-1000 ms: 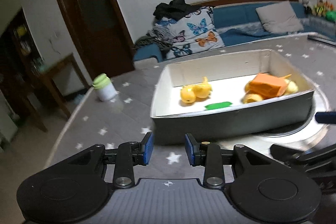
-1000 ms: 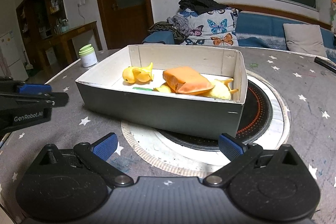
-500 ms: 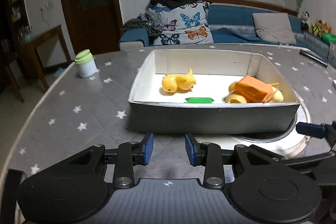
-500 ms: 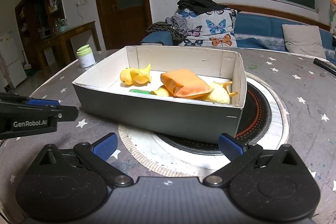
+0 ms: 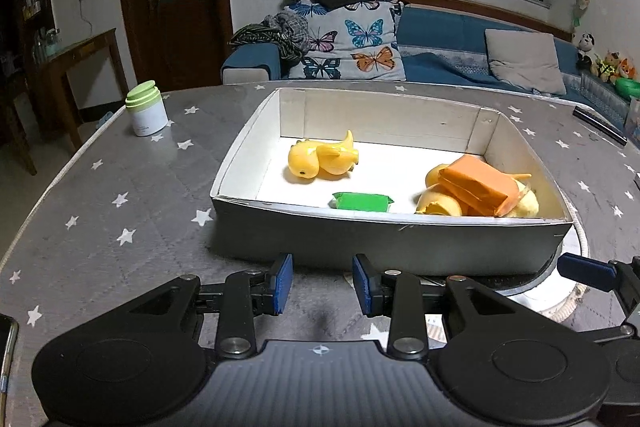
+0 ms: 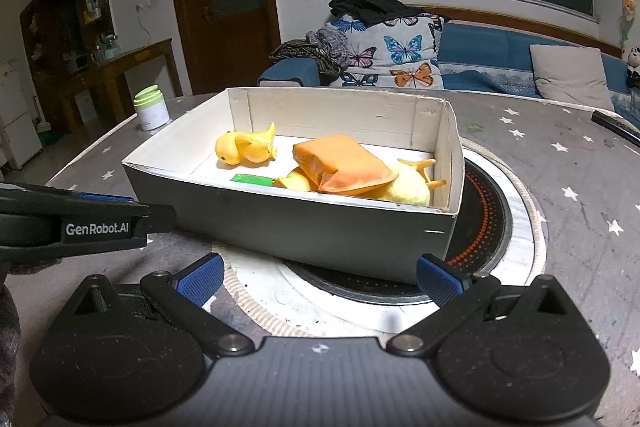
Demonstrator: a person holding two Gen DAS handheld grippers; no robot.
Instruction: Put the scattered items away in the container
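- Left wrist view: left tool is hovering low over the surface, pads set at a narrow gap, gripping nothing, just short of the container's near wall.
- Container is sitting at 12 o'clock. Inside: yellow duck at 11, green packet dead centre against the near wall, orange pouch at 1, lying on more yellow toys.
- Green-lidded jar is standing at 10 o'clock, well apart from the box; probably the last stray. Judging it light, rigid, a bit slick; take it across the body below the lid.
- A phone edge is poking in at 8 o'clock, mostly cut off.
- Right wrist view: right tool is spread wide, empty, facing the container at 12.
- Left tool is showing at 9 o'clock, side-on.
- Jar is sitting at 10 o'clock behind the box.
- The pouch is hiding most of the toys beneath; count unclear. It looks soft and crinkly.
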